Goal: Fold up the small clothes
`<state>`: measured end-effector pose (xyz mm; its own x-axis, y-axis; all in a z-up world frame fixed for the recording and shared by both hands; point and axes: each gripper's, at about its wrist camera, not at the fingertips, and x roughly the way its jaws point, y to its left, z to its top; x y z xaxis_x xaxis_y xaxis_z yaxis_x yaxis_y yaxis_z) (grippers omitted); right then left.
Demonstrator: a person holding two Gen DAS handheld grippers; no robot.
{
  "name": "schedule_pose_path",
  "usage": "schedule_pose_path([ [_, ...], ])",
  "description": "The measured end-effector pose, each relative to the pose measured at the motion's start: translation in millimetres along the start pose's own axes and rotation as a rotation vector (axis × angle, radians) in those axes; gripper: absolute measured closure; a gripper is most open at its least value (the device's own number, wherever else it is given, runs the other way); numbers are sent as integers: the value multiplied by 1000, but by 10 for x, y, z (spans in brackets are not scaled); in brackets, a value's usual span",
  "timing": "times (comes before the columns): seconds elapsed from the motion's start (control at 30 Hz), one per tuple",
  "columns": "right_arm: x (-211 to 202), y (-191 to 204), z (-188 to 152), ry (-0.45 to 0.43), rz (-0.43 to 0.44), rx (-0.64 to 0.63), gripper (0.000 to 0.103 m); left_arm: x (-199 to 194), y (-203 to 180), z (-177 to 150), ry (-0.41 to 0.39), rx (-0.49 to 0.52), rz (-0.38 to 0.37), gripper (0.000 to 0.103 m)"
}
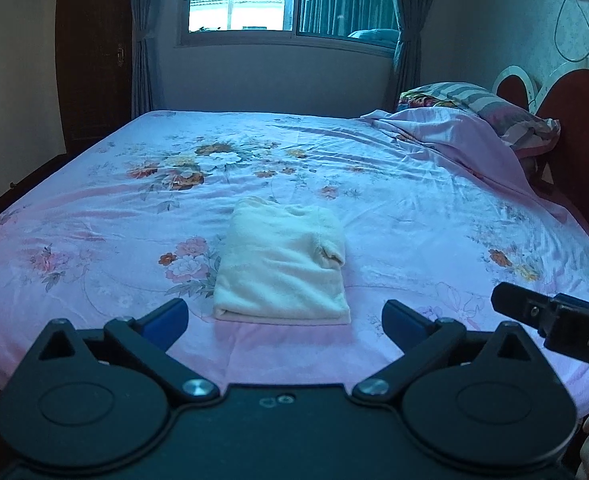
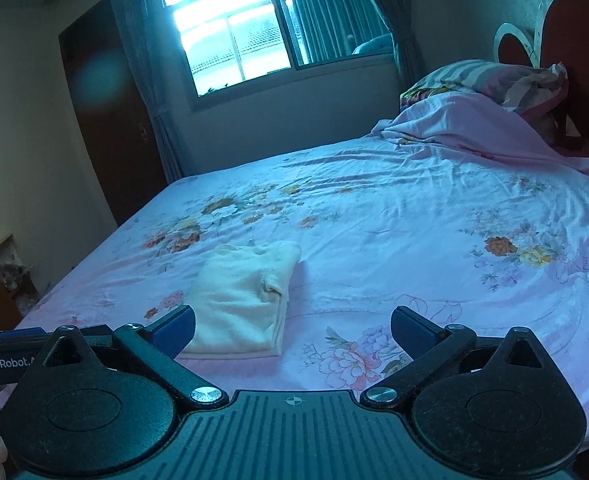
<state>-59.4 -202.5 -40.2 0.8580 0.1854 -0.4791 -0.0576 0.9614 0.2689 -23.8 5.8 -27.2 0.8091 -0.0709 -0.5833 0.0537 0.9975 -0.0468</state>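
Left gripper [image 1: 285,318]: jaws spread wide, nothing between them.
Right gripper [image 2: 293,326]: jaws spread wide, empty.
Cream garment [image 1: 284,266]: folded, flat on floral bedsheet [image 1: 394,200], just beyond both grippers, untouched.
Pillow [image 1: 490,110]: far right, by headboard.

wrist cams | low, near bed [image 1: 414,200] | shared: window [image 2: 230,36] (both)

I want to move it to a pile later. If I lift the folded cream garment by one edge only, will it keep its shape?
Probably not. The folded cream garment looks like soft, fluffy fabric with rounded layered edges, so it would likely sag and unfold. It seems light. On the smooth floral sheet it might slide when pushed, perhaps bunching.
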Motion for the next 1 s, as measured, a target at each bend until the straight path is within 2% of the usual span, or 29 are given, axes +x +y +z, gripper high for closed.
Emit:
schedule_pose_path([
  [0.4, -16, 92, 111, -56, -25, -46, 0, 36, 11, 20, -6, 11, 9, 2],
  [0.67, 46, -32, 78, -34, -24, -22, 0, 62, 2, 13, -3, 7, 20, 2],
  [1.0, 52, 0, 63, -30, -17, -31, 0, 44, 41, 10, -13, -14, 29, 2],
])
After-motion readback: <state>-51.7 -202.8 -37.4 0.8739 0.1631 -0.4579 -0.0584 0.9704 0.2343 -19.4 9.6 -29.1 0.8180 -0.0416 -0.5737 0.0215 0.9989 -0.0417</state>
